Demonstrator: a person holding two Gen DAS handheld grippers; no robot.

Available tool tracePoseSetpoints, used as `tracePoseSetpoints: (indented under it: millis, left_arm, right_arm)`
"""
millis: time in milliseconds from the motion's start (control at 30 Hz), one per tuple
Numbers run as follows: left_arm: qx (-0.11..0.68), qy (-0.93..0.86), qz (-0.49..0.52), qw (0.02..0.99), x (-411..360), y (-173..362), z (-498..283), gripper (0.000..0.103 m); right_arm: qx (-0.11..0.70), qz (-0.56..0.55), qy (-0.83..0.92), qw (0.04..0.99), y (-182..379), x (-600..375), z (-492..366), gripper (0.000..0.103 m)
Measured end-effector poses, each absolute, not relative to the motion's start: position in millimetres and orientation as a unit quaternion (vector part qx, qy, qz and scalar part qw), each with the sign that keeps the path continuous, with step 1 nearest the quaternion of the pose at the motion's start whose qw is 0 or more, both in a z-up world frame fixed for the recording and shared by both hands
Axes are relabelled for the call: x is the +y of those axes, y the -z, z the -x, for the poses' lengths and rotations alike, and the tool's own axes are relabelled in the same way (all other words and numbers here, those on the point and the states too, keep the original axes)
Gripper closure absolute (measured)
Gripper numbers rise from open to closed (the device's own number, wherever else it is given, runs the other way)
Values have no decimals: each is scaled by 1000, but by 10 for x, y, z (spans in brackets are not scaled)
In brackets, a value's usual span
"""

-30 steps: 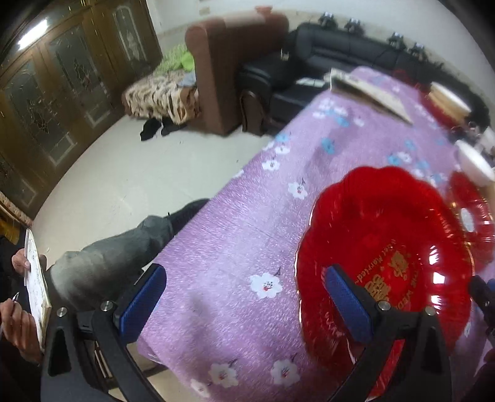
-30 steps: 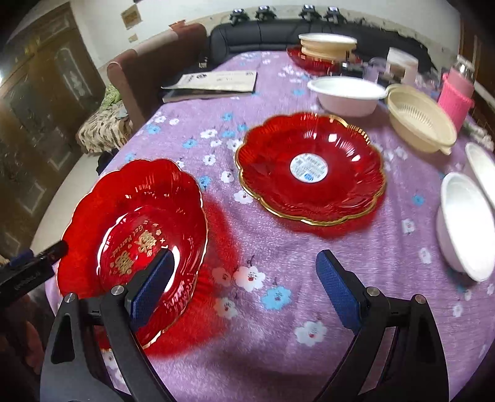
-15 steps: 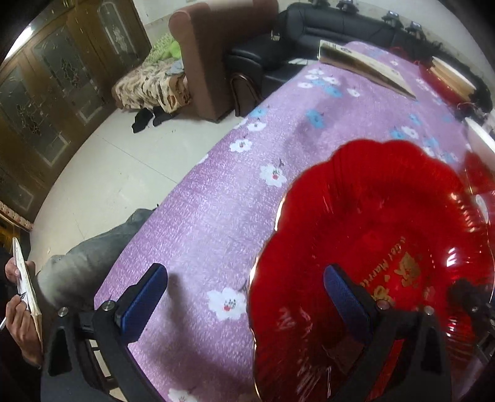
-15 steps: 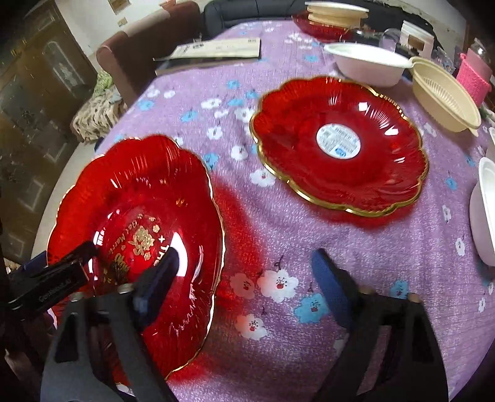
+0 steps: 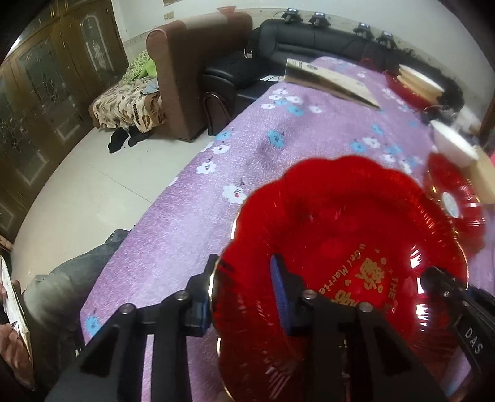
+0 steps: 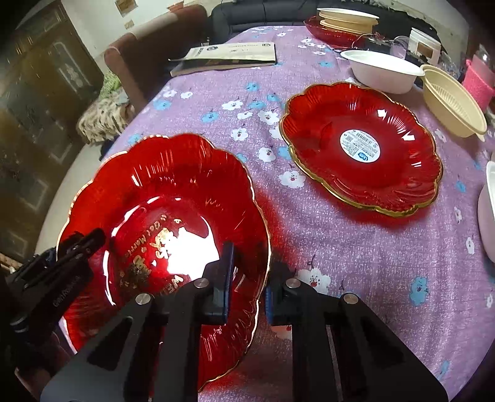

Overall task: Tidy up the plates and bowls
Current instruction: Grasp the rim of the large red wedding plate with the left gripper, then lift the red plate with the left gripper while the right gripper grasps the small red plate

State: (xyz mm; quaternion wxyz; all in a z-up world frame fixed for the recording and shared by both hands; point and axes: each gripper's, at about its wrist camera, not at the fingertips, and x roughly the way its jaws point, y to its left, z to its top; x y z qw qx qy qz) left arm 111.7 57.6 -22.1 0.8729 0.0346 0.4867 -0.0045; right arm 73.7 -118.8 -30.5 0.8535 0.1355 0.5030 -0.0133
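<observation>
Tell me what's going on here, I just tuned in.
Both grippers are clamped on the rim of the lettered red plate, the left gripper on one side and the right gripper on the opposite side. A second red plate with a sticker sits flat on the purple tablecloth farther out, beyond it a white bowl and a beige strainer. Nothing is stacked here yet.

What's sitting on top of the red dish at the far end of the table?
Cream-coloured bowls are stacked on the far red dish; their exact number is unclear. They cover its inside, so only its red rim shows, and anything beneath them is hidden.
</observation>
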Motion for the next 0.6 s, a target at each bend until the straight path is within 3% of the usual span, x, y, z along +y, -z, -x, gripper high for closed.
tracePoseSetpoints:
  millis: [300,600]
  left_arm:
    - [448,-29,-37,893,1009,-115,-796,74]
    - [465,-61,-76,880,1063,176,-908,67]
  right_arm:
    - [461,-97,-32,882,-13,-739,-524,89]
    - [505,-97,-50,856,315,-551,-742,88]
